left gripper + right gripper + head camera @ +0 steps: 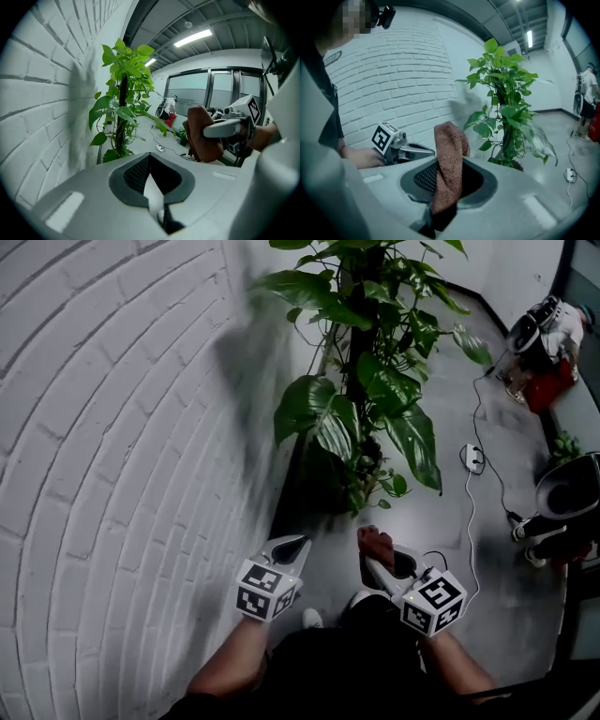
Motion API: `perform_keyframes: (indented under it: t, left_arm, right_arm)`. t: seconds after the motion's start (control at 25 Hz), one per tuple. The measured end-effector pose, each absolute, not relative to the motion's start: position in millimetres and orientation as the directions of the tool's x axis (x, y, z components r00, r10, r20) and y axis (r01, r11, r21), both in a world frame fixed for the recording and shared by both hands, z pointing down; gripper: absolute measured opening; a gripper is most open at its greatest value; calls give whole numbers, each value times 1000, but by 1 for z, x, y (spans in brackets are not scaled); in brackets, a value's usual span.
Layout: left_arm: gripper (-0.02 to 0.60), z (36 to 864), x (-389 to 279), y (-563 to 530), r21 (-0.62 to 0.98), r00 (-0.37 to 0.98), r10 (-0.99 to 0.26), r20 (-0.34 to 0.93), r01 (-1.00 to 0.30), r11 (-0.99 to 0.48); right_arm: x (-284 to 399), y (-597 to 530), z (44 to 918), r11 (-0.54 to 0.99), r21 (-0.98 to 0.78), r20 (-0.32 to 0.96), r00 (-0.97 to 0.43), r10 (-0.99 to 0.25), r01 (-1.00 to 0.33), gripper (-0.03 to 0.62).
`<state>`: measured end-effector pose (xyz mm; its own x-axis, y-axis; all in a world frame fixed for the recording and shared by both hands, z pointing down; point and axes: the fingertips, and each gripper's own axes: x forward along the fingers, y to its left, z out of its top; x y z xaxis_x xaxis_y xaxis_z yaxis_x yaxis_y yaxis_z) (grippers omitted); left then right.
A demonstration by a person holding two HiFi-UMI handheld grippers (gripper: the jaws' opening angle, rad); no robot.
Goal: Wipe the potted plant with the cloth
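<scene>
A white brick wall [112, 427] runs along my left, with the potted plant [366, 381] standing by it, ahead of both tools. My right gripper [377, 563] pinches the brown cloth [449, 159] upright, ready for wiping; my left gripper [289, 547] is closed, empty. Both forearms [230, 662] sit low, side by side, aimed at the plant

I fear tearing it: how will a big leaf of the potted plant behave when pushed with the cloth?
The leaf hangs broad and thin, so it probably bends away, perhaps springs back. The cloth, drooping from the right gripper, looks soft and floppy.
</scene>
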<state>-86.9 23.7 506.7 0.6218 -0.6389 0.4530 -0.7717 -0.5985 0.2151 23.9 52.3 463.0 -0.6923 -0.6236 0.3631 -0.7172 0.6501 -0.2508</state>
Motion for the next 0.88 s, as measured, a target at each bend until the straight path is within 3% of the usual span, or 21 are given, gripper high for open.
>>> perform_keyframes:
  t: [0.2,0.56,0.88]
  left_arm:
    - [15,509,-91,-29,196,606,-659,446,-784,-589]
    - [15,526,-92,-142,186,478,-748,460,-876,-445]
    - [15,536,-88,-202,138,410,-790,456,-909,-392]
  right_arm:
    - [18,-10,454,682,-209,337,-706,-623,-701,70]
    - [7,-149,414,797,-139,295,-793,-534,-588,69]
    - [10,-271,410,717,-310,323,-779,-538,-624,69]
